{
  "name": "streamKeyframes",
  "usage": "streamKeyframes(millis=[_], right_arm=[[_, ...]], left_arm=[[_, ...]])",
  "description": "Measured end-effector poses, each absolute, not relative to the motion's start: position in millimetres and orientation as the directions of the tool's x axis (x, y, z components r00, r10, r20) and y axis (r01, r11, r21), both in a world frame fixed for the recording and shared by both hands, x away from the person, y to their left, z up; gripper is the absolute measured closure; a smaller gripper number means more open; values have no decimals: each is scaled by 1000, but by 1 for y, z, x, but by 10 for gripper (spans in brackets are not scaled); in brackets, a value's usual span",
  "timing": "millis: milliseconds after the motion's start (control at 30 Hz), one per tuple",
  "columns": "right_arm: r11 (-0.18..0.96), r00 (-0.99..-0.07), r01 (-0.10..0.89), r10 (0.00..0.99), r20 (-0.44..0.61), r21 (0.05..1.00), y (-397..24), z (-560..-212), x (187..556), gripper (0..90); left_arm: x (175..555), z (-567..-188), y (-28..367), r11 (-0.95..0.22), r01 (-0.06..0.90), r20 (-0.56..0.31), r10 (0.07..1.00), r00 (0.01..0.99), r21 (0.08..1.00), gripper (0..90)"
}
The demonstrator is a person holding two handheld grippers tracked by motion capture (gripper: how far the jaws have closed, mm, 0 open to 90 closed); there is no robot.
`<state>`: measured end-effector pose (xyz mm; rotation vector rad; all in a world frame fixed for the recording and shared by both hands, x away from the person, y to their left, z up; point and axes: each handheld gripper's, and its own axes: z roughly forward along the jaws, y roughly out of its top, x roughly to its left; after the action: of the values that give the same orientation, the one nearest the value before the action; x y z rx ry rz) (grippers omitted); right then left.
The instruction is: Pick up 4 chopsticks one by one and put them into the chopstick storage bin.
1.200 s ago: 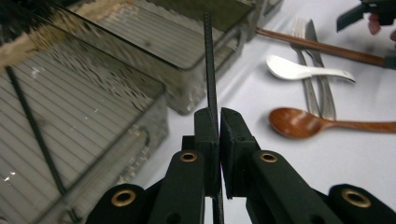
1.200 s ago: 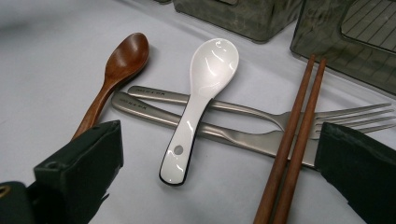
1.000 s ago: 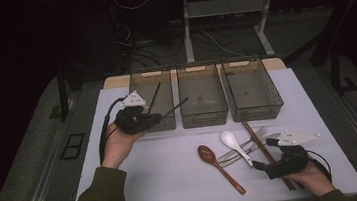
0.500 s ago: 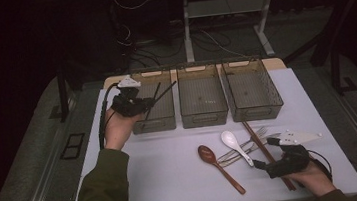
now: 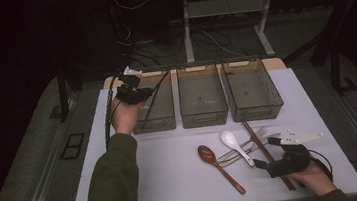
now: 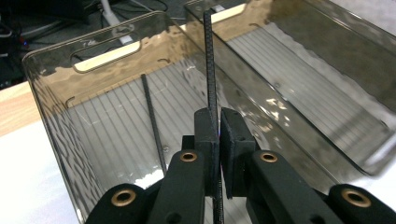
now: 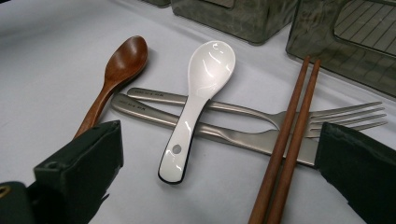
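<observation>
The middle bin (image 5: 202, 95) of the three smoky bins on the white counter (image 5: 175, 181) is being taken as the landmark. To its left, over the left bin (image 5: 154, 103), the left gripper (image 5: 138, 92) is being held by the person's left hand (image 5: 125, 117). Its fingers (image 6: 205, 135) are being kept all but closed, and a thin black chopstick (image 6: 209, 60) is being pinched between them; the stick is being pointed out over the left bin toward the landmark's far corner. A second black chopstick (image 6: 153, 122) is lying on the ribbed floor of that left bin, apart from the held one.

Nearer the person than the landmark, a brown wooden spoon (image 5: 219, 168) is lying on the counter. Just right of it a white ceramic spoon (image 5: 236, 147) is being carried across two steel forks (image 7: 243, 122), touching both.

Right of the landmark, in front of the right bin (image 5: 251, 90), a pair of brown wooden chopsticks (image 5: 261, 144) is lying side by side over the forks. Farther right and close to the counter's near edge, the right gripper (image 5: 267, 152) is being held low by the right hand (image 5: 315, 176). Its fingers (image 7: 79, 168) are being held wide apart, with nothing gripped; the white spoon's handle and the brown chopsticks are lying in the gap ahead of them.
</observation>
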<state>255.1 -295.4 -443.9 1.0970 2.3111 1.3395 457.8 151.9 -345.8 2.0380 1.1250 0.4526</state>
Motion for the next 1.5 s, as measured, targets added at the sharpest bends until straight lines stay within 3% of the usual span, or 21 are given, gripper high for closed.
streamKeyframes(millis=[700,733,767,900,1300,1500], right_arm=[[288,-686,472,714,141,833,-298,-442,254,10],[287,-687,469,713,141,835,-298,-442,253,10],[286,-687,469,713,142,836,-299,-442,253,10],[283,-686,471,713,144,836,-299,-442,254,10],[291,-683,472,718,137,832,-298,-443,255,10],[293,-681,475,719,136,829,-298,-443,254,10]], left_arm=[[500,-372,134,-296,664,-50,891,450,687,848],[500,-373,134,-298,659,-40,894,447,690,830],[500,-373,134,-296,654,-27,900,435,696,748],[497,-370,137,-316,635,-12,890,456,705,629],[478,-356,144,-322,572,-68,828,556,754,441],[461,-349,143,-339,525,-67,790,609,781,399]])
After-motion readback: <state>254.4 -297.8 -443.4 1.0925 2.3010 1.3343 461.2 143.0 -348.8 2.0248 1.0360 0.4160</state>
